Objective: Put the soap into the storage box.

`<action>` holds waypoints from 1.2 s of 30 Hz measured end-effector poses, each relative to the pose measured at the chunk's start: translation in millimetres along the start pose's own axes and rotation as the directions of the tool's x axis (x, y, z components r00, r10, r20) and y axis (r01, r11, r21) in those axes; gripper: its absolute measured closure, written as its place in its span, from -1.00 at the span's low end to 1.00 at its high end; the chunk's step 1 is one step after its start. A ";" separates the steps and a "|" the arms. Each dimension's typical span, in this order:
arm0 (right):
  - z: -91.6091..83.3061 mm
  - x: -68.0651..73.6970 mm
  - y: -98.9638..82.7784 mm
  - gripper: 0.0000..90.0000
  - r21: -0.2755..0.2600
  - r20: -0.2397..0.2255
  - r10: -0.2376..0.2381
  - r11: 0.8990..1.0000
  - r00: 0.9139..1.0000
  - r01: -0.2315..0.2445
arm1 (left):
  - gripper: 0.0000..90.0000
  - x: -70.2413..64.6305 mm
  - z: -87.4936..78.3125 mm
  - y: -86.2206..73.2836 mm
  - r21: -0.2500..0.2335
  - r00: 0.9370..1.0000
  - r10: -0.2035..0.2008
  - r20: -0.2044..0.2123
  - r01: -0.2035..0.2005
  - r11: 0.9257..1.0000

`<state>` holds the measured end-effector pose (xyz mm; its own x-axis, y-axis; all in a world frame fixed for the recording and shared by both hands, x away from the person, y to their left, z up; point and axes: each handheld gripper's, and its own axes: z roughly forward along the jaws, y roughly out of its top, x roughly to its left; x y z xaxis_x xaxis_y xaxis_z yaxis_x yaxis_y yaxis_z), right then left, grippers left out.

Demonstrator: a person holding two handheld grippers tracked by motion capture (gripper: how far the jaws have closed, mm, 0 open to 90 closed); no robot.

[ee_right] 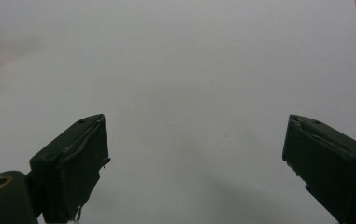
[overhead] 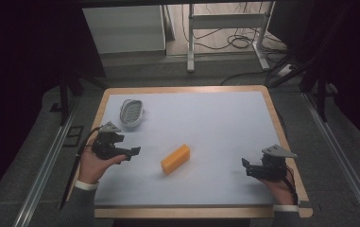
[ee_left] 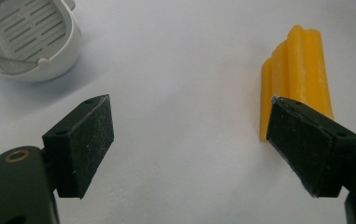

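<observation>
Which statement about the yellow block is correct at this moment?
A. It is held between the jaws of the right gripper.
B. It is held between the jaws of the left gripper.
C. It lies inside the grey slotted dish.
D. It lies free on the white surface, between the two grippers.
D: the yellow block lies alone on the white surface, with the open left gripper and the open right gripper on either side, and the grey slotted dish holds nothing.

White sheet point(overhead: 215, 123) spread over wooden-edged table point(overhead: 281, 127). Grey slotted soap dish point(overhead: 132, 112) set near sheet's far left corner; slots seen in its floor in left gripper view point(ee_left: 28, 32). Yellow ridged bar point(overhead: 175, 159) laid diagonally near sheet's middle, well apart from dish. Metal frame legs point(overhead: 190, 42) and dark cables point(overhead: 236, 41) seen on floor beyond table.
</observation>
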<state>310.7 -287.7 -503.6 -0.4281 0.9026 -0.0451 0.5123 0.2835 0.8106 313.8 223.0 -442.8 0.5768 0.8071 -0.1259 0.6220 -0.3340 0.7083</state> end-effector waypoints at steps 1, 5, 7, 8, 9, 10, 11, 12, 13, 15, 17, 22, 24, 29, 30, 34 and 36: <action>0.2 -0.1 -0.2 -0.85 0.001 0.003 0.002 1.000 1.000 -0.002 | -0.65 -0.6 0.1 1.7 0.004 1.000 0.006 -0.002 -0.006 1.000; 0.5 -1.1 -0.7 -0.85 0.003 0.009 -0.001 1.000 1.000 0.001 | -0.66 -3.9 2.3 7.1 0.014 1.000 0.021 0.001 -0.021 1.000; 0.9 -1.2 -1.2 -0.85 0.006 0.012 0.000 1.000 1.000 -0.001 | -0.66 -6.6 4.3 9.6 0.018 1.000 0.030 0.006 -0.030 0.999; 1.0 -1.2 -1.4 -0.85 0.008 0.012 0.002 1.000 1.000 -0.002 | -0.66 -8.4 5.7 11.3 0.022 0.999 0.037 0.009 -0.037 0.999; 1.3 -1.3 -1.7 -0.85 0.011 0.015 0.000 1.000 1.000 0.000 | -0.66 -9.5 6.4 12.4 0.024 0.999 0.041 0.010 -0.041 0.999; 1.3 -1.3 -1.9 -0.85 0.012 0.016 0.000 1.000 1.000 0.000 | -0.66 -11.3 7.5 14.3 0.025 0.999 0.046 0.015 -0.046 0.999; 1.4 -1.3 -2.1 -0.85 0.013 0.018 0.000 1.000 1.000 0.000 | -0.66 -12.9 8.3 15.9 0.028 0.998 0.052 0.019 -0.052 0.998; 1.5 -1.4 -2.2 -0.85 0.014 0.018 0.000 1.000 1.000 0.000 | -0.66 -14.3 8.9 17.4 0.030 0.998 0.058 0.021 -0.059 0.998; 1.6 -1.5 -2.3 -0.85 0.015 0.021 0.000 1.000 1.000 0.000 | -0.66 -14.9 9.0 18.5 0.031 0.998 0.062 0.022 -0.063 0.998; 1.6 -1.7 -2.5 -0.85 0.017 0.024 0.002 1.000 1.000 -0.002 | -0.66 -16.0 8.3 21.0 0.029 0.998 0.066 0.023 -0.067 0.997; 1.3 -1.6 -2.6 -0.85 0.017 0.024 0.003 1.000 1.000 -0.004 | -0.66 -16.7 8.0 22.8 0.031 0.997 0.071 0.020 -0.072 0.997; 1.3 -1.6 -2.7 -0.85 0.018 0.025 0.003 1.000 1.000 -0.004 | -0.67 -18.9 12.5 24.8 0.048 0.997 0.075 0.030 -0.076 0.996; 1.6 -1.6 -2.8 -0.85 0.019 0.027 0.003 1.000 1.000 -0.003 | -0.67 -21.8 15.4 26.9 0.053 0.996 0.084 0.028 -0.086 0.995; 2.9 -1.2 -3.6 -0.85 0.027 0.030 -0.003 1.000 1.000 0.003 | -0.67 -30.3 23.0 32.2 0.065 0.993 0.114 0.043 -0.117 0.991; 3.0 -1.4 -3.8 -0.85 0.027 0.029 -0.002 1.000 1.000 0.001 | -0.67 -31.4 24.3 32.8 0.066 0.993 0.111 0.046 -0.114 0.991; 2.1 -2.6 -4.5 -0.85 0.012 0.018 -0.005 1.000 1.000 0.005 | -0.67 -36.3 29.0 35.4 0.072 0.991 0.122 0.051 -0.125 0.989; 1.5 -2.5 -4.2 -0.85 0.008 0.019 -0.007 1.000 1.000 0.007 | -0.67 -39.0 31.1 36.7 0.078 0.990 0.129 0.055 -0.133 0.988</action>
<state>310.8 -290.6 -507.8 -0.4172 0.9067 -0.0617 0.5157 0.2921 0.8055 330.6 164.1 -433.5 0.6803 0.7295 -0.0711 0.5789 -0.4753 0.6625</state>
